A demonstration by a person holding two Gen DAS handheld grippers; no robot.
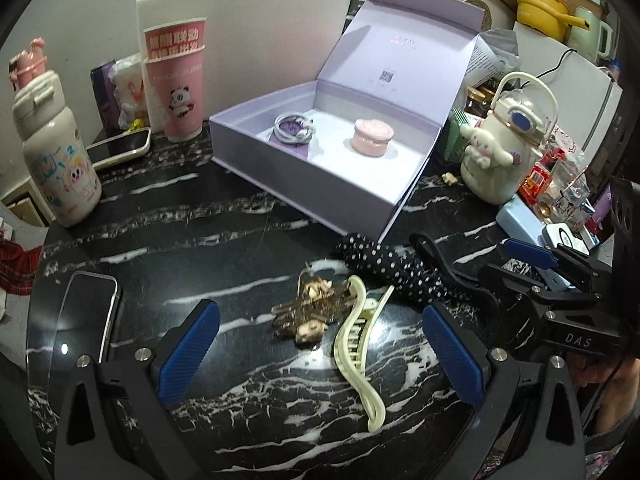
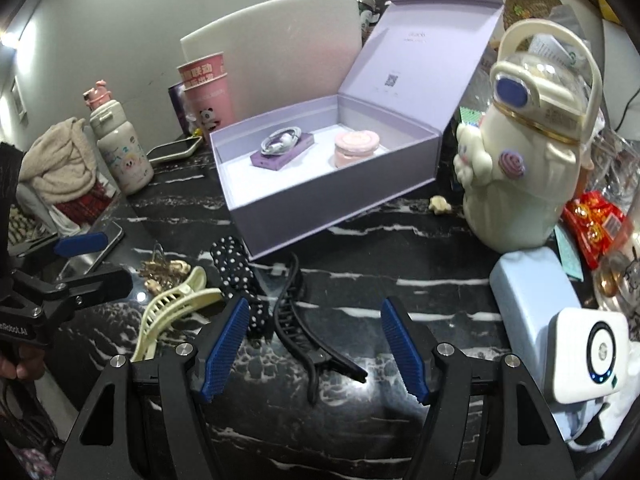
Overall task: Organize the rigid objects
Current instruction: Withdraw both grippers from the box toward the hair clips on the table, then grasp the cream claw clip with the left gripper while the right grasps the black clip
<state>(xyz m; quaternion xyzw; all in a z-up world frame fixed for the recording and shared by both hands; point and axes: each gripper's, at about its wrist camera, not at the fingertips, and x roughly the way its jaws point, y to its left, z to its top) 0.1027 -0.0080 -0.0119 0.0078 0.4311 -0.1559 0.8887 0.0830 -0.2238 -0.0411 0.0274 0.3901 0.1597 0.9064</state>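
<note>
On the black marble table lie a cream claw clip (image 1: 358,350) (image 2: 172,310), a gold-brown glitter clip (image 1: 308,314) (image 2: 164,272), a black polka-dot clip (image 1: 384,266) (image 2: 240,280) and a plain black clip (image 1: 448,270) (image 2: 308,332). An open lilac box (image 1: 320,184) (image 2: 304,200) holds a coiled white cable (image 1: 294,126) (image 2: 278,142) and a pink round case (image 1: 372,136) (image 2: 354,148). My left gripper (image 1: 320,344) is open around the cream and glitter clips. My right gripper (image 2: 312,344) is open around the black clip.
A phone (image 1: 86,312) lies at the left edge, another (image 1: 120,148) by a pink cup (image 1: 178,80). A white bottle (image 1: 56,152) stands left, a cream character jug (image 1: 504,140) (image 2: 524,160) right. A blue case (image 2: 532,300) and white device (image 2: 592,356) crowd the right.
</note>
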